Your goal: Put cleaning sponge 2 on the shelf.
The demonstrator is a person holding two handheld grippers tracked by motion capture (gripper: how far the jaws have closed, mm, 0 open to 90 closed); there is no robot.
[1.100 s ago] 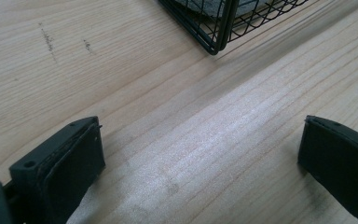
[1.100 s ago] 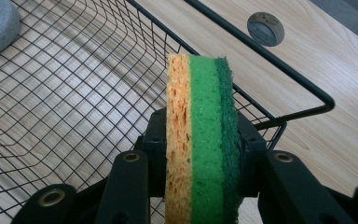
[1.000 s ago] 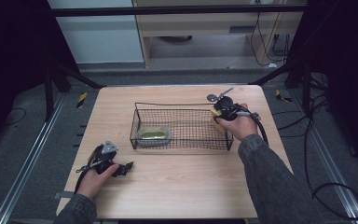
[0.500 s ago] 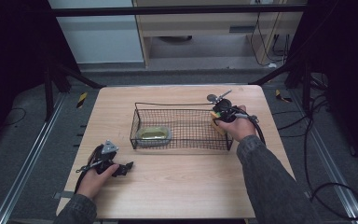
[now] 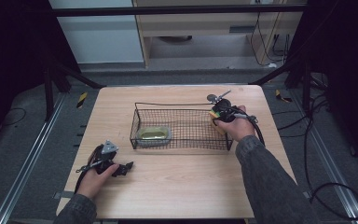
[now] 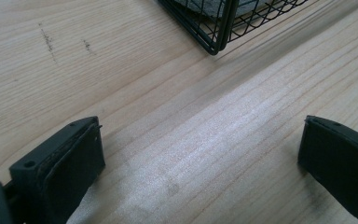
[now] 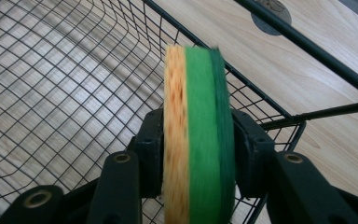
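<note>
Two grippers work at a pale wooden table [image 5: 177, 196]. Over the right end of the wire basket [image 5: 182, 109], near the table's right edge, the right gripper [image 5: 216, 116] holds a sponge [image 7: 198, 135] on edge, its yellow foam face against one jaw and its green scouring face against the other. In the right gripper view both jaws press the sponge's flat sides, and they have just been opening a little with the sponge between them and the pads touching it. The sponge hangs inside the basket's right-hand corner, above the mesh floor, with the dark top rail running behind it; whether its lower edge touches the mesh cannot be told. Beyond that rail a round grey disc [image 7: 270, 14] lies on the wood, near the table's far right part.

At the basket's left end a shallow grey dish with an olive-green inside [image 5: 154, 135] sits on the mesh, well apart from the sponge.

Near the table's front left corner the left gripper [image 5: 126, 168] rests low over bare wood, its jaws standing wide with nothing between them. In the left gripper view the basket's near left corner [image 6: 216, 28] stands just ahead of the jaws, apart from them.
</note>
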